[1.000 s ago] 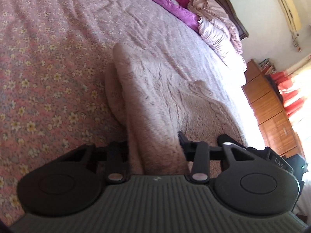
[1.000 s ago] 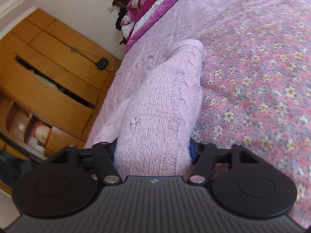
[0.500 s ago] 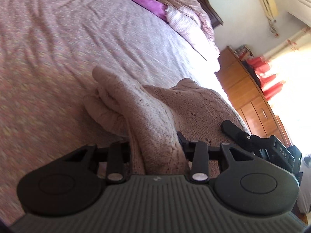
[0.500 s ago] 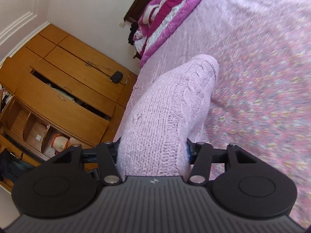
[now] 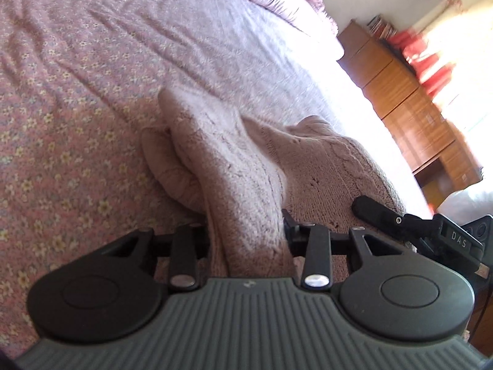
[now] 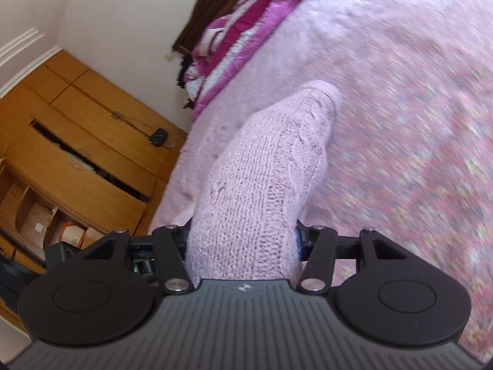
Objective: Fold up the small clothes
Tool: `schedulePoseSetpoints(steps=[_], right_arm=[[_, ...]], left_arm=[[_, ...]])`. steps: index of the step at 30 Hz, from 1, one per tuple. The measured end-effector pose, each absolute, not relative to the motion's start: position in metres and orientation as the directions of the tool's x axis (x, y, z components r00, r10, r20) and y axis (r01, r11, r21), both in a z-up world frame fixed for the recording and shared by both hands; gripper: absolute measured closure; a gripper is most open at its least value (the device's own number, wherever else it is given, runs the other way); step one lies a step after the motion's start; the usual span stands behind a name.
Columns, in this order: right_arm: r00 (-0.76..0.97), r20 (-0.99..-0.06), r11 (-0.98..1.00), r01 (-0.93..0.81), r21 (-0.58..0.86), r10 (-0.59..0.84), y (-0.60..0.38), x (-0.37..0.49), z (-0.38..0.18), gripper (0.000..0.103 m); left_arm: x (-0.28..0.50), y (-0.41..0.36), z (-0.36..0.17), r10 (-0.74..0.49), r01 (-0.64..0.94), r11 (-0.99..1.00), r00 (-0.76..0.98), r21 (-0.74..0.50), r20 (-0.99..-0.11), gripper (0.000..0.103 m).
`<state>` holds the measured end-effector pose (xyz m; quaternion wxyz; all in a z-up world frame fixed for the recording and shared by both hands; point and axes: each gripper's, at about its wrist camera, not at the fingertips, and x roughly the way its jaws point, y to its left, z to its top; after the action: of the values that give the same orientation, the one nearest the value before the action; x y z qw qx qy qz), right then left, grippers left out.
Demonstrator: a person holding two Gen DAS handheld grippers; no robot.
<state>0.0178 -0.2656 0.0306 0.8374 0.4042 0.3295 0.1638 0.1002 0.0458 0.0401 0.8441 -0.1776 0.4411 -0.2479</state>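
Note:
A pale pink knitted garment point(image 5: 234, 166) lies partly on the floral bedspread point(image 5: 61, 123). My left gripper point(image 5: 246, 231) is shut on a bunched fold of it, which runs up from the jaws and hides the fingertips. My right gripper point(image 6: 243, 240) is shut on another part of the same knit point(image 6: 271, 166), lifted off the bed so the cloth stands as a ridge. The right gripper's black body also shows at the right edge of the left wrist view point(image 5: 431, 228), beside the garment.
Pillows and a magenta quilt point(image 6: 225, 46) are piled at the head of the bed. A wooden wardrobe with open shelves point(image 6: 77, 166) stands past one bed edge. Wooden cabinets point(image 5: 416, 108) and red curtains stand past the other.
Both grippers have risen and tilted back with the knit still gripped. The garment has bunched up and more of it has lifted off the bedspread.

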Motion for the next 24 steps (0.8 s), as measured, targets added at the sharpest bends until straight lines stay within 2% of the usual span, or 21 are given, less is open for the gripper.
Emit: schedulePoseSetpoints(steps=[9,12,14,18,20,24], right_arm=[[0.722,-0.498,0.695,0.035,0.719,0.48,-0.268,0.007,-0.003,0.039],[0.728,-0.501,0.704,0.037,0.71,0.467,-0.268,0.005,-0.006,0.034],[0.737,-0.504,0.713,0.041,0.699,0.451,-0.267,0.002,-0.005,0.028],[0.747,-0.508,0.735,0.038,0.677,0.429,-0.264,-0.007,0.0,0.02],[0.75,-0.509,0.746,0.032,0.665,0.422,-0.264,-0.013,0.005,0.016],[0.768,-0.502,0.772,0.016,0.636,0.398,-0.264,-0.027,0.018,0.012]], left_arm=[[0.092,0.042,0.038,-0.51,0.247,0.859,0.501,-0.449,-0.699,0.049],[0.087,0.04,0.042,-0.487,0.239,0.872,0.51,-0.426,-0.709,0.044],[0.084,0.039,0.045,-0.459,0.224,0.887,0.521,-0.403,-0.72,0.036],[0.073,0.041,0.053,-0.432,0.21,0.9,0.537,-0.382,-0.724,0.034],[0.067,0.041,0.056,-0.413,0.197,0.909,0.552,-0.368,-0.725,0.028],[0.055,0.04,0.062,-0.356,0.173,0.933,0.579,-0.315,-0.734,0.028]])
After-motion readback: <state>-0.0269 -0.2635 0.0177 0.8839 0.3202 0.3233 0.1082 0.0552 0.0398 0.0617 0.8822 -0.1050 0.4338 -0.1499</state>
